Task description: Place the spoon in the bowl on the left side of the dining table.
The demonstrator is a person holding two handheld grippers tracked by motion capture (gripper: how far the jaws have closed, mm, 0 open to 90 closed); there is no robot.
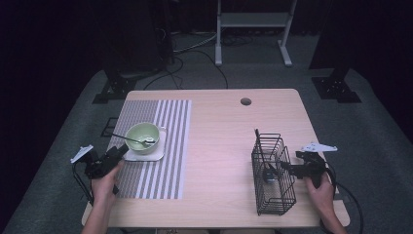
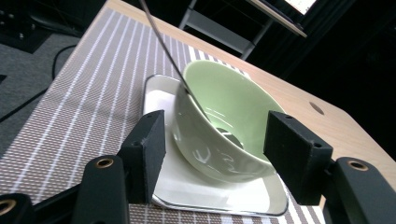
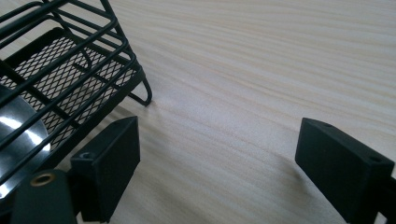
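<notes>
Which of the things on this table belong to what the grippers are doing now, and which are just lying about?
In the job: green bowl between the open left gripper's fingers, spoon in it, white plate beneath, wire basket beside the open right gripper.

Lying about: striped mat, white stand, floor cables.

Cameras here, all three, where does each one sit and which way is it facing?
High view: above the person's side, looking forward and down at the table; both forearms and hands enter from below.
Left gripper view: rides the left tool, facing the green bowl on its white plate; open black jaws flank the bowl.
Right gripper view: rides the right tool, low over bare wood beside the black wire basket.
High and left gripper views share bowl, plate, striped placemat.
</notes>
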